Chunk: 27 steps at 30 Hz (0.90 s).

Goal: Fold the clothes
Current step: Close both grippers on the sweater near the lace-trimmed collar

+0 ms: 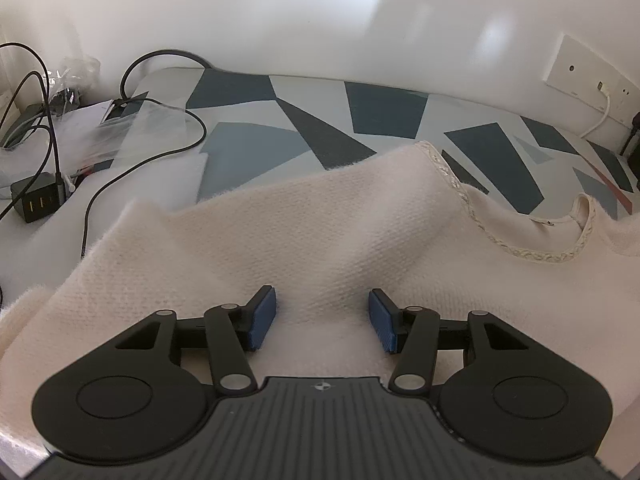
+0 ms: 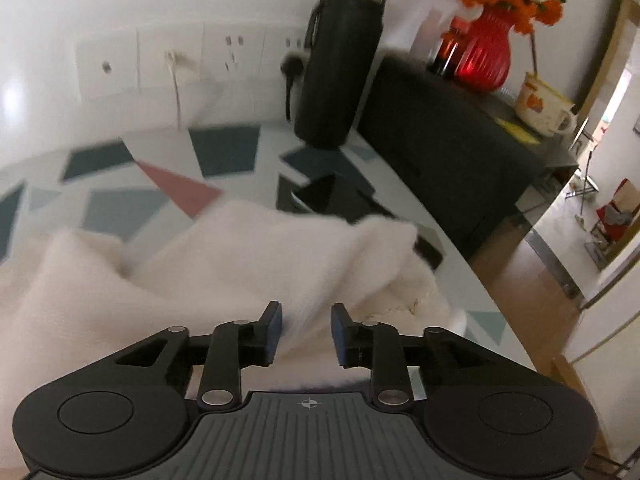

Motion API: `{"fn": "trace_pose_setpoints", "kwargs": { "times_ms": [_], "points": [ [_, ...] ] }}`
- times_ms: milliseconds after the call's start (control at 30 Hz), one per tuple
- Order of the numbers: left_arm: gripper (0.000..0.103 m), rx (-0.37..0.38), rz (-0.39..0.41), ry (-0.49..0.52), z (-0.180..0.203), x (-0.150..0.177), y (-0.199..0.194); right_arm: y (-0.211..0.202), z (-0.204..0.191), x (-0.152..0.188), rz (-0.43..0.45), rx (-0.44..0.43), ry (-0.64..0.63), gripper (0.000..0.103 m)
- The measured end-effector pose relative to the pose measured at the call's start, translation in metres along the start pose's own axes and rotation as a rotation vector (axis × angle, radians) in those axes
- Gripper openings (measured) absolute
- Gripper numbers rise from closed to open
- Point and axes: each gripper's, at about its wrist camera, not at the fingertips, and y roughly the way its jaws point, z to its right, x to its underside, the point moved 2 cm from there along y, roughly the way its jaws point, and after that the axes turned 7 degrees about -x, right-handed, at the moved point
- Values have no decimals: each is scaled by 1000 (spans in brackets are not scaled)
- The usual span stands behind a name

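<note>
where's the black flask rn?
Right wrist view, upper centre: the flask stands upright at the table's far edge against the wall, in front of the sockets, left of the red vase.

One cream garment (image 1: 304, 224), two grippers (image 1: 322, 318) (image 2: 306, 330)

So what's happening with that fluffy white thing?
Someone is folding a cream sweater on a patterned table, holding a gripper in each hand. The left gripper is open over the sweater, its pads apart and pinching nothing. The right gripper is open too, with a blurry fold of sweater between its fingers. The sweater lies rumpled, not yet folded.
</note>
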Motion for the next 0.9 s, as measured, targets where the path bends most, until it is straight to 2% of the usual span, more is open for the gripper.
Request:
{"fn": "trace_pose_setpoints", "kwargs": {
  "times_ms": [100,200,300,367,467,533,567,600,667,733,800,833,867,900],
  "points": [
    [58,9,-6,15,1,-2,1,-23,-16,-16,108,-87,-39,32],
    [65,15,-20,63,5,-7,4,-25,-46,-41,142,-232,-119,32],
    [65,14,-31,79,7,-14,7,1,-90,-53,62,-393,-199,34],
    [65,20,-33,81,9,-20,7,26,-120,-56,-15,-455,-265,42],
    [71,38,-20,127,15,-29,3,66,-153,-51,-150,-461,-336,47],
    [88,67,-47,162,22,-33,5,90,-164,-42,-266,-460,-352,52],
    [89,86,-75,173,26,-33,8,98,-168,-36,-315,-456,-365,60],
    [89,104,-101,185,30,-32,11,103,-170,-31,-336,-445,-382,63],
    [90,100,-127,221,39,-28,17,105,-173,-27,-315,-436,-399,69],
    [92,73,-113,230,46,-26,22,106,-173,-27,-306,-460,-380,66],
    [92,61,-94,217,49,-27,25,104,-170,-26,-294,-501,-360,47],
    [89,60,-82,215,52,-28,25,102,-170,-25,-279,-519,-365,39],
    [84,58,-70,214,54,-29,26,100,-170,-24,-263,-532,-367,23],
    [69,62,-48,216,56,-30,24,97,-168,-24,-247,-542,-368,19]
  ]
}}
